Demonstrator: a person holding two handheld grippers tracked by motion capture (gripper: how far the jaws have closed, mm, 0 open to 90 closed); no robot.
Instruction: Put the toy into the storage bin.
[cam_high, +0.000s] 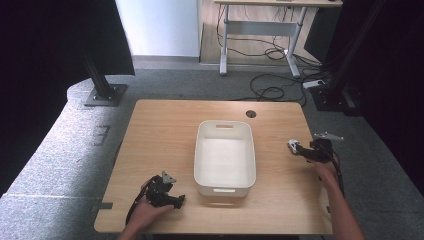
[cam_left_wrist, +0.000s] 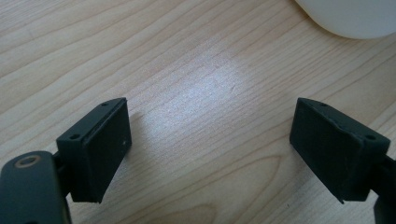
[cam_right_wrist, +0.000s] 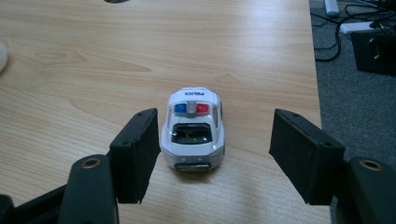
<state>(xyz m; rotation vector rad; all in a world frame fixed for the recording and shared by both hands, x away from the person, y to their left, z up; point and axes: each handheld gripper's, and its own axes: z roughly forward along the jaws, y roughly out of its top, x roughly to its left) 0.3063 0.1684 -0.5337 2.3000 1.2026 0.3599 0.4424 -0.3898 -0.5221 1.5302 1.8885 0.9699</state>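
High view: white bin (cam_high: 224, 159) mid-table, toy police car (cam_high: 293, 146) near the right edge, right gripper (cam_high: 306, 150) just behind it. Left gripper (cam_left_wrist: 210, 149) view: jaws wide, nothing but bare table (cam_left_wrist: 187, 70) between. Right gripper view: jaws wide, car between them, untouched, nearer one pad. Best to centre first, then squeeze the sides gently.
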